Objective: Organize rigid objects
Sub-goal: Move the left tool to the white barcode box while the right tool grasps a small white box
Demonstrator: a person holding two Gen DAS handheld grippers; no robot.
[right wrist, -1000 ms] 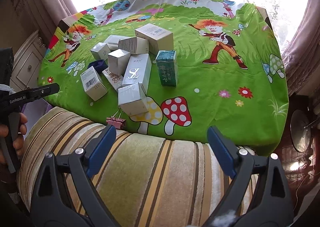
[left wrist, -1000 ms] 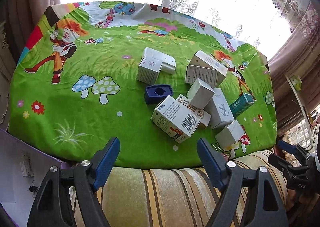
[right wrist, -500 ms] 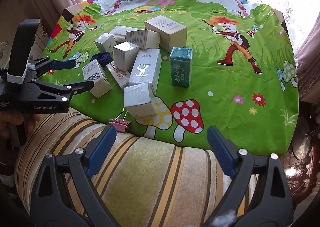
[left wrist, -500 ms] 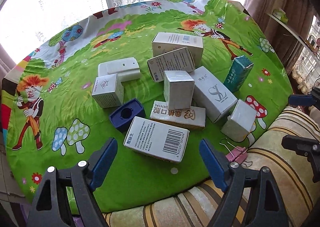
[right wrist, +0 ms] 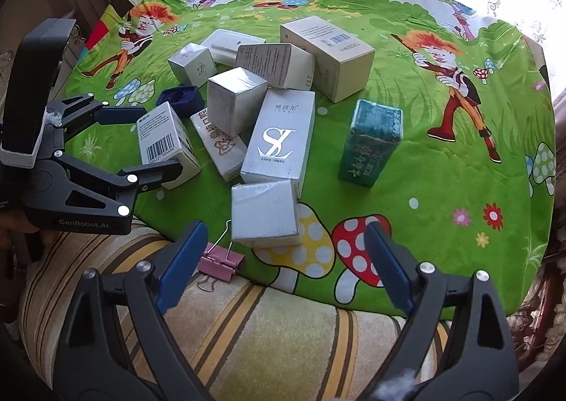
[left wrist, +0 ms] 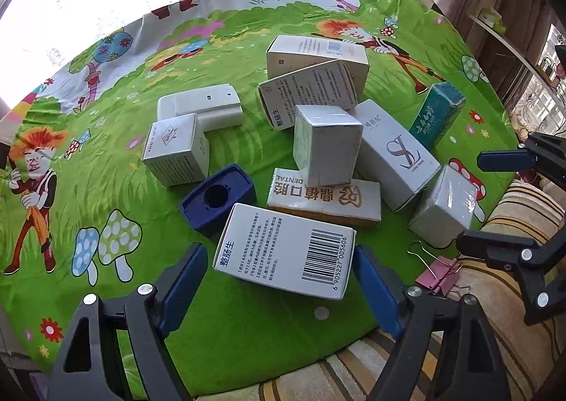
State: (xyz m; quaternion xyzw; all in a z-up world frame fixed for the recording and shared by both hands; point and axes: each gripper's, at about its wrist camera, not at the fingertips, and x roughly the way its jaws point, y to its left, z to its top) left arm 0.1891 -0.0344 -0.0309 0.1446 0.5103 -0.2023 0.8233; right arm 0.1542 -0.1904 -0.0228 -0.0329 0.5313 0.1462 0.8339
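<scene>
1. My left gripper (left wrist: 279, 280) is spread wide over the near edge of the green cartoon tablecloth (left wrist: 106, 189). The white barcode box (left wrist: 286, 252) lies between my fingers, but the pads do not press on it. It bears blue Chinese characters and a barcode whose digits end "005606".

2. My right gripper (right wrist: 283, 259) is also apart and empty. Its jaws have just been closing a little, with the near silver box (right wrist: 263, 213) lying just beyond the tips, untouched. The left gripper's side reads "GenRobot.AI" from this view.

3. A pink binder clip (right wrist: 221, 261) sits at the cloth's edge on the striped cushion (right wrist: 265, 330), just left of that silver box.

4. Behind the barcode box lies a flat box with gold characters and the word "DENTAL" (left wrist: 323, 197), and a dark blue insert with a round hole (left wrist: 219, 201) touches its left side.

5. A silver cube box (left wrist: 325, 143) rests on the DENTAL box. Beside it is a long silver box with a large "SL" monogram (right wrist: 279, 139).

6. A teal box with gold script (right wrist: 371, 143) stands apart to the right, tilted.

7. Farther left is a small silver box printed "made in China" (left wrist: 175, 150), with a white plastic case (left wrist: 205, 107) behind it.

8. Farthest are two white cartons (left wrist: 315, 58) with fine print too small to read, one leaning on the other.
</scene>
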